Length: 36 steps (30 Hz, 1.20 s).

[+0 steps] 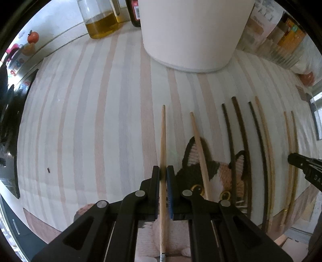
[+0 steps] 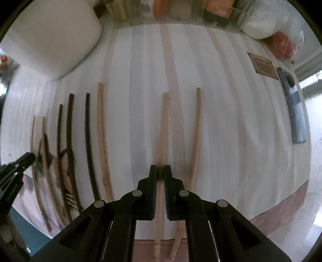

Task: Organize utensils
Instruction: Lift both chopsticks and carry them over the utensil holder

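Several chopsticks lie side by side on a striped placemat [image 1: 90, 121]. My left gripper [image 1: 163, 168] is shut on a light wooden chopstick [image 1: 163, 129] that points toward a white container [image 1: 193, 34]. A second light chopstick [image 1: 199, 149] lies just right of it, over a cat patch [image 1: 221, 173]. Dark chopsticks [image 1: 241, 139] lie further right. My right gripper [image 2: 160, 167] is shut on another light wooden chopstick [image 2: 164, 121], with its mate [image 2: 196, 129] lying to the right. Dark chopsticks [image 2: 69, 131] lie to the left there.
The white container [image 2: 50, 36] stands at the mat's far edge. An oil jar [image 1: 100, 20] and a dark bottle [image 1: 134, 14] stand behind it. A grey remote-like object [image 2: 294, 106] lies at the right. Bags and packages [image 2: 261, 22] line the back.
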Tool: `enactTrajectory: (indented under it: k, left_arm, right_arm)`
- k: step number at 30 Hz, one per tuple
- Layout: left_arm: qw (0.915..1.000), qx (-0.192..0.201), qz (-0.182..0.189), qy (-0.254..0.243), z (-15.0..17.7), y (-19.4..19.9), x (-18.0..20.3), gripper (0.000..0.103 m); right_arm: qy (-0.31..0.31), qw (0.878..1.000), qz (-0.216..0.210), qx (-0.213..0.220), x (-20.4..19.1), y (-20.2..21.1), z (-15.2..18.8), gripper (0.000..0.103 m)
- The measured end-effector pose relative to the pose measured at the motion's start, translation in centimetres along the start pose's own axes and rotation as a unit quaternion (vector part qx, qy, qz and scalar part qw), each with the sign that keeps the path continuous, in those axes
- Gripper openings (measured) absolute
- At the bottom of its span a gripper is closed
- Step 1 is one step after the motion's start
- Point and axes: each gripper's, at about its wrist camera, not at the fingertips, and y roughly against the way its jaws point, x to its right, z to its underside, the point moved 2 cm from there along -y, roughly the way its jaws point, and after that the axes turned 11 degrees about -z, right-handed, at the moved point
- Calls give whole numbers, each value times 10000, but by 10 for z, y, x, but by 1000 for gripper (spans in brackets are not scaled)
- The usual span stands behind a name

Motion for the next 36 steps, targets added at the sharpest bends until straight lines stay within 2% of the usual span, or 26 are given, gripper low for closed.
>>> enactTrajectory:
  k: [5, 6, 12, 15, 16, 22, 26, 34, 36]
  left_arm:
    - [9993, 306, 142, 131, 2, 32, -11, 4]
    - [9982, 556, -181, 149, 2, 39, -14, 4]
    - [9945, 1020, -48, 241, 7, 87, -29, 4]
    - [9915, 1257, -108, 317, 5, 106, -35, 4]
    - [9902, 1336, -212, 348, 2, 112, -37, 4]
    - [9816, 1839, -123, 508, -13, 149, -42, 4]
    - [9731, 2224, -4, 601, -27, 182, -43, 4]
    - [9443, 3214, 167, 682, -66, 277, -48, 4]
    - [9399, 3329, 189, 728, -76, 294, -50, 4]
  right_arm:
    - [-101, 9983, -322, 475, 7, 28, 10, 6]
    - [-110, 9973, -407, 599, 6, 36, 12, 6]
    - [-8, 9914, -637, 1144, -6, 73, 27, 6]
    - [46, 9868, -768, 1428, -16, 89, 34, 6]
    - [56, 9854, -796, 1506, -26, 90, 30, 6]
    - [197, 9722, -1080, 2070, -40, 137, 13, 6]
    - [338, 9619, -1265, 2399, -58, 168, -2, 6]
    - [720, 9346, -1623, 3083, -98, 242, -53, 6]
    - [814, 9268, -1671, 3264, -107, 261, -69, 6]
